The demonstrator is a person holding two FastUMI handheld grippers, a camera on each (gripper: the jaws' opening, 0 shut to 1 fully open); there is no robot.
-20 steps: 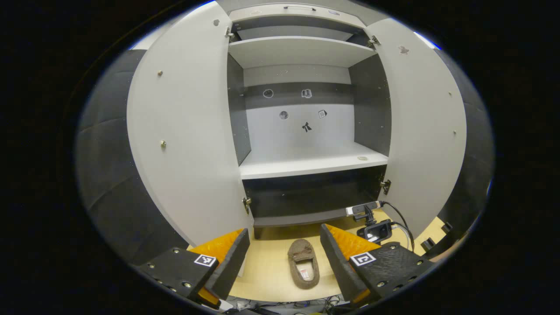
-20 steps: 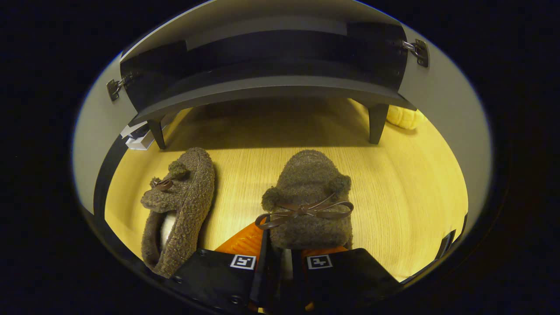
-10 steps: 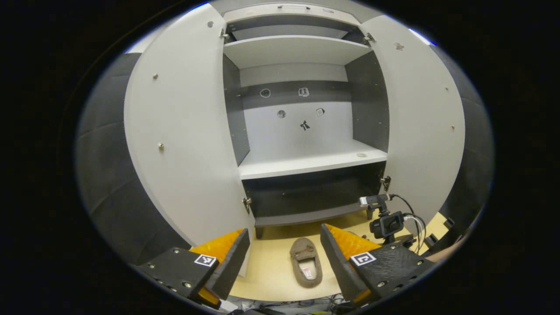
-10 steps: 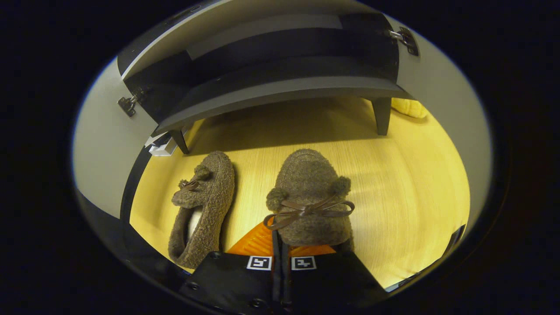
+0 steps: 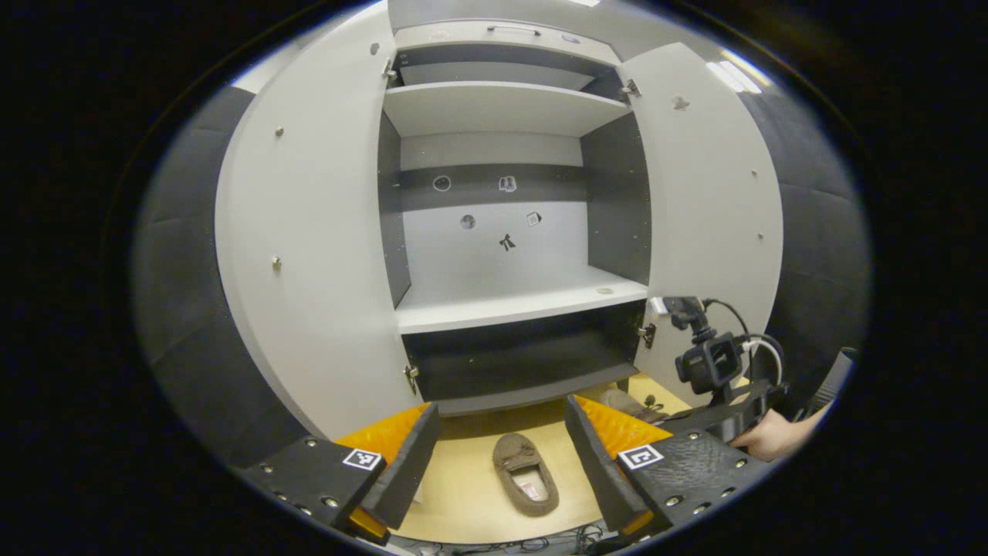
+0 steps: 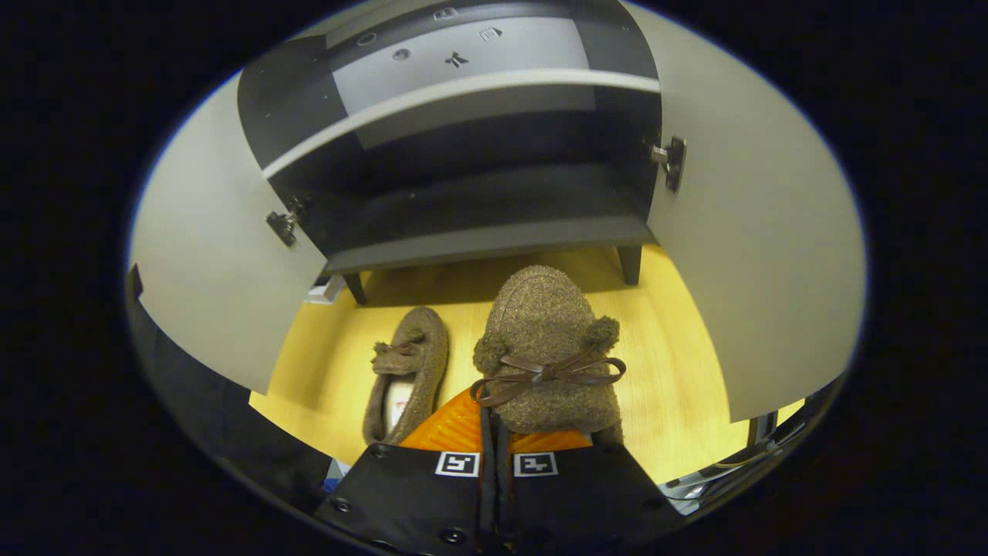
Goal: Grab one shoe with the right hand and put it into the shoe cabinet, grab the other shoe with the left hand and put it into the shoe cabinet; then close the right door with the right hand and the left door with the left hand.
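My right gripper pinches the brown slipper by its heel rim, left gripper wide open and empty; it may slip free before reaching the shoe cabinet.

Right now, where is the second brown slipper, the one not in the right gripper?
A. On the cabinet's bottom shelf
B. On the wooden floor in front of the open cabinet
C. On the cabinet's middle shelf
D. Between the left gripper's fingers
B: the second slipper lies on the wooden floor, left of the gripped slipper held in the right gripper; the left gripper is open above it.
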